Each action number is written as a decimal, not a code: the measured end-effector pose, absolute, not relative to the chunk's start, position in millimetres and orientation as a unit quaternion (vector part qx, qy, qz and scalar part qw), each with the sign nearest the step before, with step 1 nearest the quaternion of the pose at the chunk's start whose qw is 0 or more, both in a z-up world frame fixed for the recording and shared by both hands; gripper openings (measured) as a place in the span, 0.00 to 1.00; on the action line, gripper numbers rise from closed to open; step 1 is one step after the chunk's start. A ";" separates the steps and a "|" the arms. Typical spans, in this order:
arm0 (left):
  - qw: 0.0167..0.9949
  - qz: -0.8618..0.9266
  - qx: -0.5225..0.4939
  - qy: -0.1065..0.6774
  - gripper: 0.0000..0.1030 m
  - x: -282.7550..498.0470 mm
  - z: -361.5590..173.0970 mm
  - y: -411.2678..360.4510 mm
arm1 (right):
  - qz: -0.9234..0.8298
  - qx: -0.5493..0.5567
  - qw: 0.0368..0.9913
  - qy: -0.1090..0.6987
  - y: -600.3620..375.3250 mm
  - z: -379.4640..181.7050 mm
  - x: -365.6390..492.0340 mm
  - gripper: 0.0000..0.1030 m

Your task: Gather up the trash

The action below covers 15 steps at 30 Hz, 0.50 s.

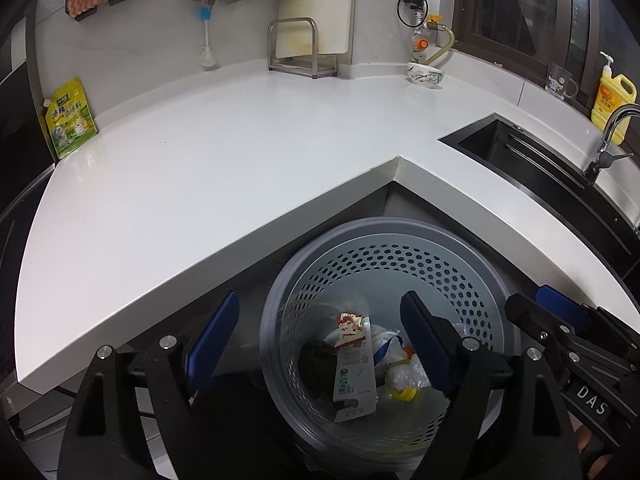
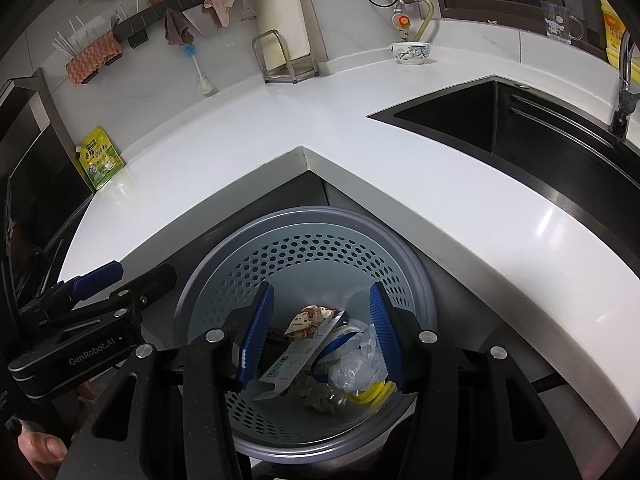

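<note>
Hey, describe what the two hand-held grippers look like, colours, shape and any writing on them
Both are matte black plastic frames with silver round bolts. The left hand-held gripper has two smooth blue pads. The right hand-held gripper has ribbed blue pads. White lettering on the bodies reads "GenRobot.AI" on the left one and "DAS" on the right one. No cables or sleeves show.

You face a white L-shaped countertop (image 1: 224,152) in a kitchen corner, with a black sink (image 2: 500,120) set in at right, pale marble-look wall (image 1: 152,40) behind, and a dark-framed window (image 1: 516,4) showing darkness.
</note>
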State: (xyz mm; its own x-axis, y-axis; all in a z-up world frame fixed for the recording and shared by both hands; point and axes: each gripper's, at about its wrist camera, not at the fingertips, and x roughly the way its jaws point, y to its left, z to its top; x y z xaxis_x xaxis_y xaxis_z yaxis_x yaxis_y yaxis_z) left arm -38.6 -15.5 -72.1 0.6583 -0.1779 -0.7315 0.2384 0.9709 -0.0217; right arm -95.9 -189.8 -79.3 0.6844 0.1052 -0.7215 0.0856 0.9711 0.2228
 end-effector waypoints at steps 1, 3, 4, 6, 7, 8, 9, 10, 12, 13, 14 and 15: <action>0.909 -0.114 0.040 0.398 0.81 -38.5 -71.9 -15.5 | 0.003 0.118 0.911 0.396 -189.5 -78.7 -96.1 0.50; 0.910 -0.111 0.041 0.398 0.82 -38.3 -71.3 -15.4 | 0.001 0.117 0.910 0.397 -189.3 -78.6 -96.0 0.50; 0.910 -0.111 0.041 0.397 0.83 -38.2 -71.0 -15.0 | 0.001 0.116 0.910 0.397 -189.3 -78.4 -96.2 0.50; 0.911 -0.109 0.040 0.396 0.85 -38.5 -70.4 -14.3 | 0.000 0.116 0.910 0.398 -189.3 -78.1 -96.5 0.52; 0.911 -0.108 0.040 0.396 0.86 -38.5 -69.9 -13.8 | 0.001 0.117 0.910 0.398 -189.9 -78.0 -96.2 0.53; 0.911 -0.107 0.040 0.395 0.88 -39.0 -70.0 -13.4 | 0.000 0.117 0.910 0.398 -190.0 -77.9 -96.3 0.53; 0.912 -0.106 0.040 0.394 0.89 -39.3 -69.7 -13.2 | -0.001 0.117 0.910 0.398 -190.1 -77.8 -96.3 0.53; 0.913 -0.104 0.040 0.393 0.90 -39.4 -69.2 -12.8 | 0.000 0.118 0.910 0.398 -190.3 -77.7 -96.2 0.54; 0.913 -0.103 0.040 0.393 0.91 -39.3 -69.0 -12.1 | -0.003 0.116 0.911 0.397 -190.2 -77.6 -96.6 0.54; 0.913 -0.102 0.040 0.393 0.91 -39.3 -68.8 -11.9 | -0.003 0.117 0.911 0.397 -190.4 -77.5 -96.7 0.55; 0.913 -0.102 0.040 0.393 0.91 -39.2 -68.6 -11.9 | -0.003 0.117 0.910 0.397 -190.6 -77.7 -96.6 0.55; 0.913 -0.101 0.040 0.393 0.92 -39.3 -68.4 -11.9 | -0.003 0.118 0.910 0.398 -190.7 -77.9 -96.5 0.55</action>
